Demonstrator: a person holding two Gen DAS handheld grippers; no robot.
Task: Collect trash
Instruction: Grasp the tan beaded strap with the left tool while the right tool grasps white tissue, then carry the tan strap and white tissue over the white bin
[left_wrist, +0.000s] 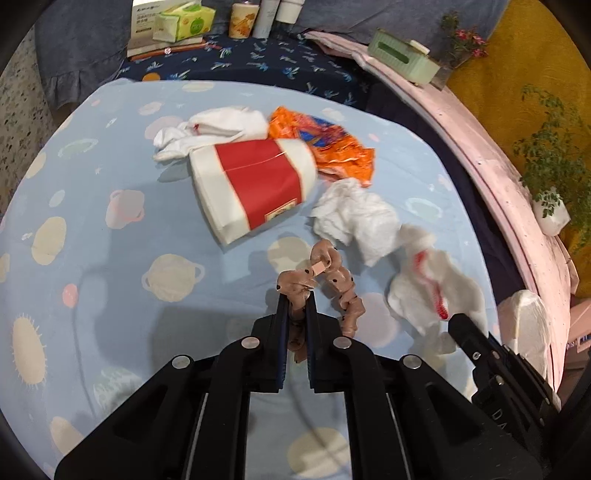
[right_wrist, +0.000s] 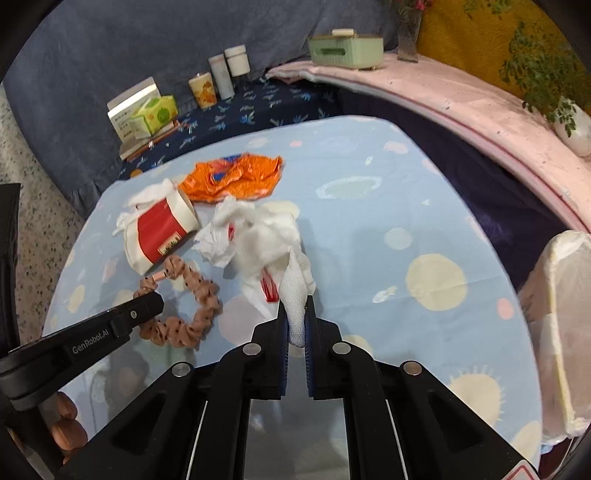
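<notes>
Trash on blue sheet (left_wrist: 110, 177): scrunchie (left_wrist: 332, 273) pinched in left claw (left_wrist: 296, 295), white tissue (right_wrist: 295, 295) in right claw (right_wrist: 296, 306).

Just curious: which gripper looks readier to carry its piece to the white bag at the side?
Probably the right gripper. It is shut on a white plastic bag, real trash, and the white bin bag sits on its side. The left gripper pinches a scrunchie.

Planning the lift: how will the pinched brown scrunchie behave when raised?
Probably floppy: the scrunchie, clamped in the left hand-held gripper, is ruched fabric lying in a loose curve. Likely light; its free loop should dangle and swing. Unlikely to slip.
</notes>
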